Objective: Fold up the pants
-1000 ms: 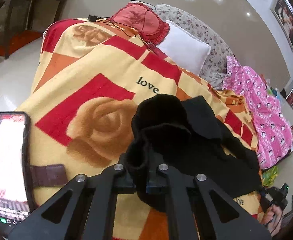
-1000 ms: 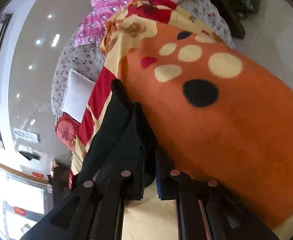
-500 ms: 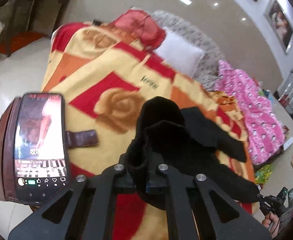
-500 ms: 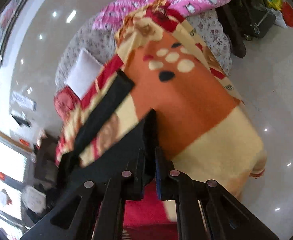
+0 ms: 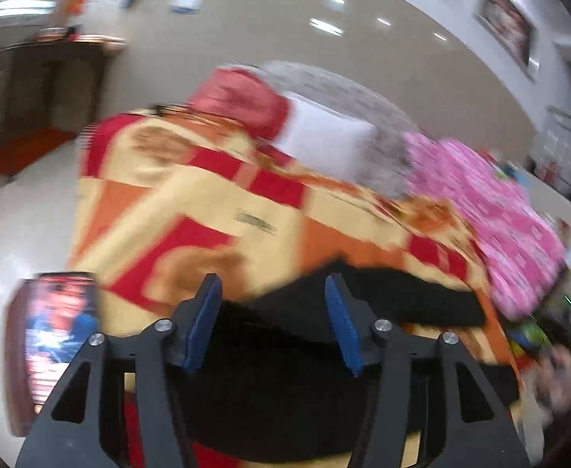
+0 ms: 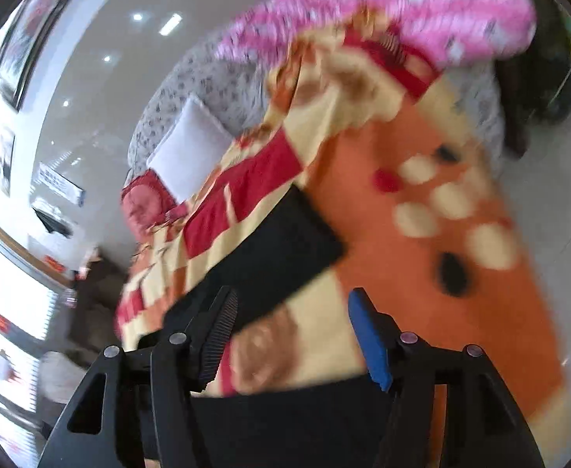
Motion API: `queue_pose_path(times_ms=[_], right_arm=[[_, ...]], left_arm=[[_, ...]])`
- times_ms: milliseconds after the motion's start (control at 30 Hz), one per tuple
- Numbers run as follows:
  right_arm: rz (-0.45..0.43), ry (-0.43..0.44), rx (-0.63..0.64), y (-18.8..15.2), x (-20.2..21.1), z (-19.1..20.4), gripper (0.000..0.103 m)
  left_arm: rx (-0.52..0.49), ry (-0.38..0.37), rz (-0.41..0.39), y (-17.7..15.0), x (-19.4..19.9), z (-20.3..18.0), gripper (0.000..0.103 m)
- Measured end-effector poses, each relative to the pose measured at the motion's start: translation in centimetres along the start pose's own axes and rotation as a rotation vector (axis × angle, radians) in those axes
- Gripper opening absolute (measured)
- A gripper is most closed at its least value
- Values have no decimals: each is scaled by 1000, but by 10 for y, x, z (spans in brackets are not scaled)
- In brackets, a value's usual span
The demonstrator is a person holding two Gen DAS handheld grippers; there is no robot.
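Black and soft-looking, the pants lie on the blanket that covers the bed, near the bed's front edge, and both views are blurred. The blanket is a thick fleece with blocks of red, cream and orange and a brown rose pattern. In the left wrist view the pants make a wide dark mass under the left gripper, with one flat part reaching toward the right edge of the bed. The jaws of this gripper are opening: the blue pads stand apart, the cloth shows in the gap below them, and no pad presses on it. This view alone shows a phone with a lit screen in a brown case, at the front left corner of the bed. In the right wrist view one pant leg is a long flat strip with a square end, lying across the blanket toward the pillows, and more black cloth fills the bottom under the right gripper. Its jaws are opening too, and blanket shows between them; nothing is pinched. Only this view shows the orange part of the blanket with cream and black round spots. A white square pillow, a red frilled pillow and a pink printed cover lie at the far side of the bed.
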State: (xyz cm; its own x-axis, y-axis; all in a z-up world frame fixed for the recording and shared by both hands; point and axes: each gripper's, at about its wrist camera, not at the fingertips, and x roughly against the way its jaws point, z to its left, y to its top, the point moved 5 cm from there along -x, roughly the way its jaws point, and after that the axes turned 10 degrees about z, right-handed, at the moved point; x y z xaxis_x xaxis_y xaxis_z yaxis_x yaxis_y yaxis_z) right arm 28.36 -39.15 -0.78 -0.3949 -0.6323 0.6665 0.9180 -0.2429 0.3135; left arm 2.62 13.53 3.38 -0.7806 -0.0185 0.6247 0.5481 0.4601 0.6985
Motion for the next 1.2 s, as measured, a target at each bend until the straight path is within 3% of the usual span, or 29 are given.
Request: queue_pose_path(times_ms=[100,133,200,433,467,567,633,700,767,933,1033,1133,1200], right_arm=[[81,10,-114,18,-42,-14,62],[79,-20,-180,24,-54,-25,62],[38,32,-235,29,-58,-32,59],[27,56,-184,34,-74,-22,59],[35,57,-168,34,-75,-20,55],[43,55,-161,33,-77,-25,14],[23,55,-163,32,-73,-31,6],[-14,36,-150,31,-63,-33,5],[-60,39,-130,28,-47,-30,4],[-131,-22,-55,9,0,-16,4],[-157,-64,-29,-6,21,-15,4],[-148,-89,-7,-16,28,-18,4],[-140,-103,-7,-20,27,-22,4]], left_arm=[[-67,-41,59,-15,-13,-20,54],[-80,-41,74,-19,-16,-22,54],[-109,-44,91,-25,-19,-23,54],[-156,-16,100,-30,-26,-28,61],[-154,-10,104,-31,-27,-28,62],[-159,2,112,-35,-26,-28,62],[-168,13,110,-35,-25,-29,62],[-186,30,104,-33,-24,-30,63],[-215,40,96,-30,-23,-34,71],[-407,92,153,-27,-47,-62,79],[-511,159,186,-29,-68,-77,79],[-612,178,234,-37,-91,-93,79],[-596,214,225,-32,-98,-90,75]])
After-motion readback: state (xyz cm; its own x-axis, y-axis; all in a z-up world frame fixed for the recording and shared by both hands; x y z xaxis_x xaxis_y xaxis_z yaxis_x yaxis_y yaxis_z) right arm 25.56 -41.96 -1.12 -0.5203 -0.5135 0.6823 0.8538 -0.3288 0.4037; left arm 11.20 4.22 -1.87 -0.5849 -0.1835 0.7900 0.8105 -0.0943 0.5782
